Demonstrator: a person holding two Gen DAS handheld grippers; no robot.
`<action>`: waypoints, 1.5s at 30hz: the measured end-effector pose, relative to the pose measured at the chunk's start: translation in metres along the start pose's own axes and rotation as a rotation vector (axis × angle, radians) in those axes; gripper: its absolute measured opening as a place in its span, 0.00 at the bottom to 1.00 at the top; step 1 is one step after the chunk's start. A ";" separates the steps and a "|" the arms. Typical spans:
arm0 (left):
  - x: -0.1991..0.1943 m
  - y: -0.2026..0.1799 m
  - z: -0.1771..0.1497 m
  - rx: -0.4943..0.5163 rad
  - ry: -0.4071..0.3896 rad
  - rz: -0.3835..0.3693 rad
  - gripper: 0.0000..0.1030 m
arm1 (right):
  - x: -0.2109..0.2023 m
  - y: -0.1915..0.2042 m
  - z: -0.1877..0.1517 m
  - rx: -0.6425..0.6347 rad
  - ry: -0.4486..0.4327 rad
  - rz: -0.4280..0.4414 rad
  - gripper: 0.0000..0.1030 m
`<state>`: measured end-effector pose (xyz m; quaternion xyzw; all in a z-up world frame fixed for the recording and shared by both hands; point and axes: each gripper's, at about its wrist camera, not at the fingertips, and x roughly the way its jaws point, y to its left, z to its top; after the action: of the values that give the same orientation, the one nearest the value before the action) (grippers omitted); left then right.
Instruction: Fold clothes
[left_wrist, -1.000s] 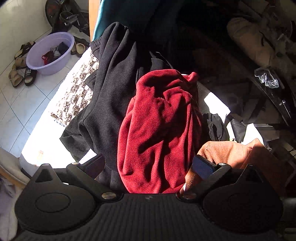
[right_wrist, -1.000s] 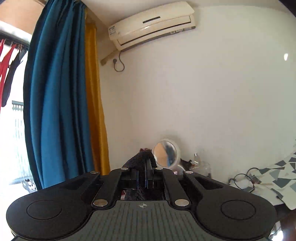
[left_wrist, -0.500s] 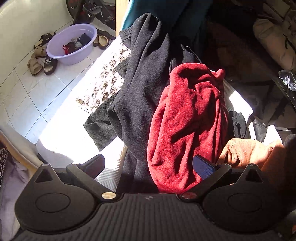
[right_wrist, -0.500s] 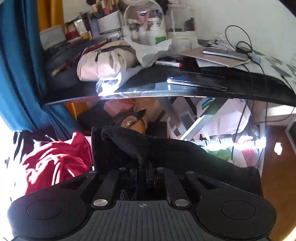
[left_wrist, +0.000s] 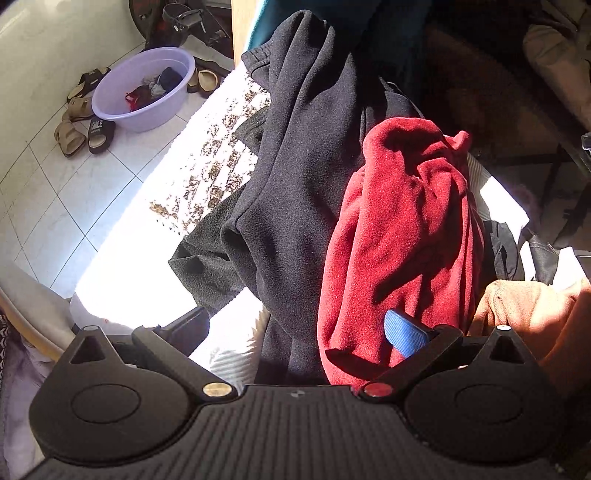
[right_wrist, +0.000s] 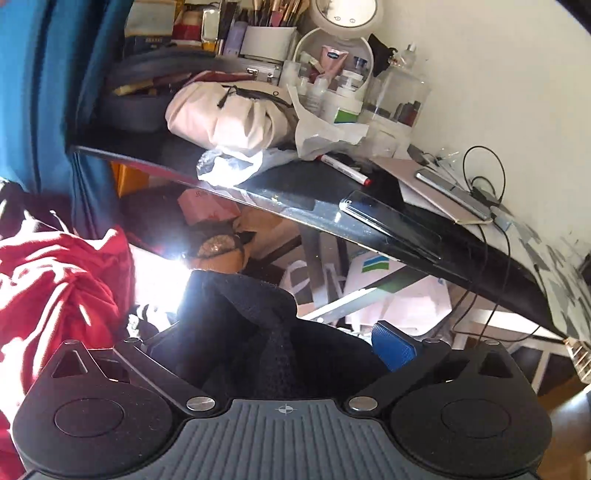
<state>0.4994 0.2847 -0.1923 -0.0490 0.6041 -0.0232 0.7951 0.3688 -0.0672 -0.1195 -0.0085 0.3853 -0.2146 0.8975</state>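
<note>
Clothes are lying heaped on a sunlit bed while both tools are hanging over them with jaws apart.

The red fleece is lying draped beside a black garment on the white bed, directly under the left tool, whose jaws are standing wide and gripping nothing. Only the left view is showing the tiled floor, a lilac basin and a slipper printed "SMILE". The right tool is opening, a dark knit cloth lying loose between its jaws. Only the right view is showing the cluttered black surface carrying a phone, a marker and a cream pouch.
</note>
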 end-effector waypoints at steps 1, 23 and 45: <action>0.004 -0.005 0.003 0.016 0.000 -0.003 1.00 | -0.006 -0.004 0.000 0.029 -0.001 0.018 0.99; 0.095 -0.056 0.008 0.185 0.056 0.043 1.00 | -0.011 -0.035 -0.026 0.270 0.126 0.104 0.99; 0.065 -0.029 -0.035 0.361 -0.073 -0.072 0.65 | -0.011 -0.038 -0.043 0.323 0.159 0.104 0.99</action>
<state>0.4843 0.2478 -0.2607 0.0722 0.5586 -0.1580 0.8110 0.3182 -0.0913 -0.1352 0.1729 0.4155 -0.2269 0.8637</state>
